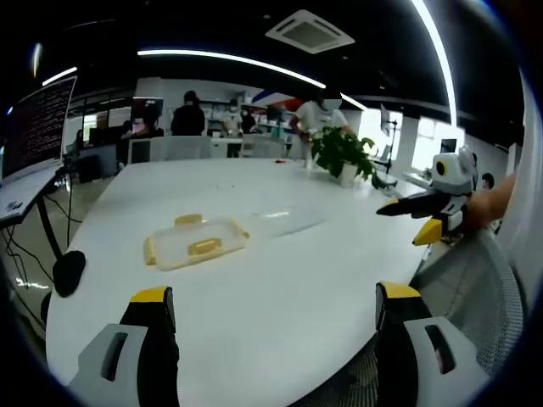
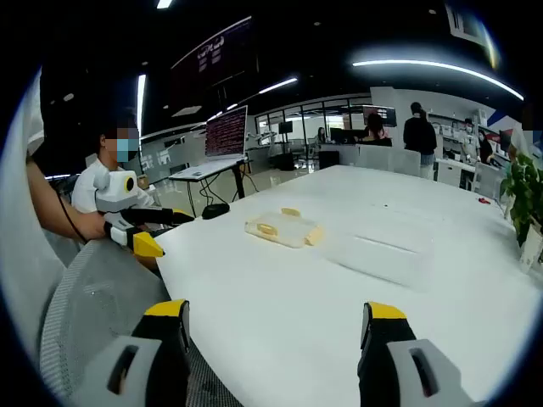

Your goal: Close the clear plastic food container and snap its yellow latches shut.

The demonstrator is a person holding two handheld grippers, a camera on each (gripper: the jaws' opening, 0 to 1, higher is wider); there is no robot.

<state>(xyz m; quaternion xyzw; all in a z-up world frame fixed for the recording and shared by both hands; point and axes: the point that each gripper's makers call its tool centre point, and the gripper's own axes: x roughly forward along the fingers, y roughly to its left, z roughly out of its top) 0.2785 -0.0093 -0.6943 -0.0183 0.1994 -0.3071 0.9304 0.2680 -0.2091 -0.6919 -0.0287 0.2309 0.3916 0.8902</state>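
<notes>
I see both grippers, left point(image 1: 270, 309) and right point(image 2: 277, 326), jaws spread, hovering over white desk point(image 1: 254, 280); clear plastic yellow-latched container point(image 1: 195, 242) apart.

White oval table point(image 1: 254, 305), glossy top. On it: clear lid w/ yellow latches point(image 1: 197, 242), lying flat near centre; clear container base point(image 2: 383, 253) just beside it, apart, hard to make out. Potted plant point(image 1: 344, 154) at far edge. Small red item point(image 2: 484, 201) near plant, too small to tell.
</notes>
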